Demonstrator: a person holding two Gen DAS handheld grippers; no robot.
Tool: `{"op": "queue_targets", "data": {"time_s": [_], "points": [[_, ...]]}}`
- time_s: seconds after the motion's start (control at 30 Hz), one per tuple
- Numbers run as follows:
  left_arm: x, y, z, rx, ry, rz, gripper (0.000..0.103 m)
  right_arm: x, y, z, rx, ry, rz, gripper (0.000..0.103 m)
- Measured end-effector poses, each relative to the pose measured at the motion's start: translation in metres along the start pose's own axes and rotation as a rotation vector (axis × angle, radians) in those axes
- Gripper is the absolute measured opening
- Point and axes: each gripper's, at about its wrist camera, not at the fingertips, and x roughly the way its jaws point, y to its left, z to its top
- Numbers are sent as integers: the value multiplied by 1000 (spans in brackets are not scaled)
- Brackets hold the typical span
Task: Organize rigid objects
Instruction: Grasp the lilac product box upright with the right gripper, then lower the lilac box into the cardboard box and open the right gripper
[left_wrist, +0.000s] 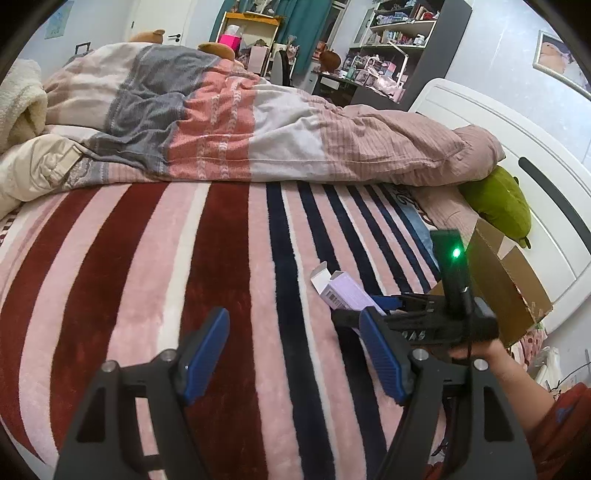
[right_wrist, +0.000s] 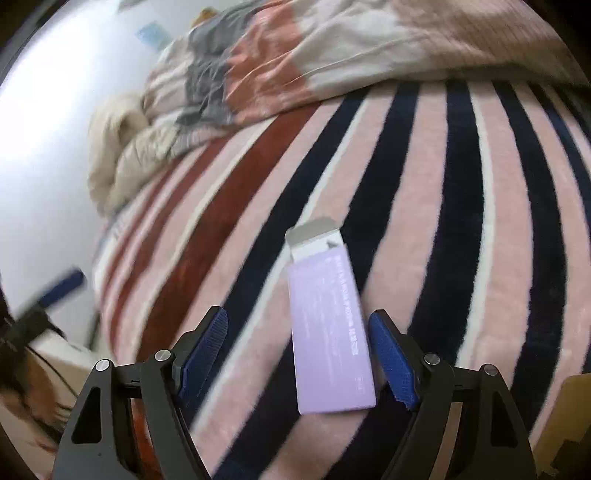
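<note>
Straddling the lilac carton (right_wrist: 330, 343), my right tongs (right_wrist: 297, 350) stand spread, its long side nearer the right pad and neither pad touching it; it lies flat on the striped blanket (right_wrist: 424, 229), flap open at the far end. My left tongs (left_wrist: 293, 354) hang spread with nothing between them, and that carton (left_wrist: 345, 293) lies ahead to their right, the cardboard box (left_wrist: 506, 280) beyond

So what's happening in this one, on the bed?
A person holds a gripper in each hand over a striped blanket. The right gripper is open around a lilac carton with its end flap open; its fingers flank the box without clamping it. The left gripper is open and holds nothing. A cardboard box sits by the headboard.
</note>
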Motion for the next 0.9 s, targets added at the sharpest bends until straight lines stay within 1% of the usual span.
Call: {"op": "queue_targets", "data": {"time_s": [0.03,0.07,0.13,0.17,0.2,0.3,0.37,0.43,0.47,0.5,0.57,0.63,0.67,0.8,0.87,0.9], "points": [[-1,0,-1,-3,1,2,70,1,5,-2,-20,1,-39,75],[-1,1,-1,-7,5,5,70,3,8,-4,-32,1,-87,71],[0,1,-1,-12,17,25,70,6,12,-7,-64,1,-188,33],[-1,0,-2,-12,21,30,70,5,15,-8,-85,-6,-229,33],[-2,-3,-2,-8,22,24,70,1,19,-9,-100,-27,-244,33],[-8,-13,2,-1,9,-10,70,-21,37,-10,-156,-69,-186,33],[-13,-22,6,8,-5,-24,70,-44,55,-13,-201,-106,-139,33],[-17,-35,12,18,-18,-65,70,-67,68,-15,-233,-134,-87,33],[-19,-42,16,23,-26,-91,70,-84,78,-17,-257,-161,-51,33],[-21,-51,21,32,-37,-117,70,-96,86,-18,-278,-182,-31,33],[-24,-70,32,61,-58,-132,70,-124,99,-21,-329,-249,-16,33],[-25,-88,41,103,-74,-137,70,-143,105,-26,-360,-286,-43,33],[-24,-100,47,124,-79,-161,70,-157,104,-28,-360,-306,-52,33],[-10,-136,63,164,-60,-257,69,-188,84,-29,-332,-327,-18,33],[2,-159,68,196,-35,-303,64,-201,69,-31,-312,-344,-23,33],[7,-168,70,200,-21,-323,58,-207,62,-32,-302,-353,-31,33]]}}
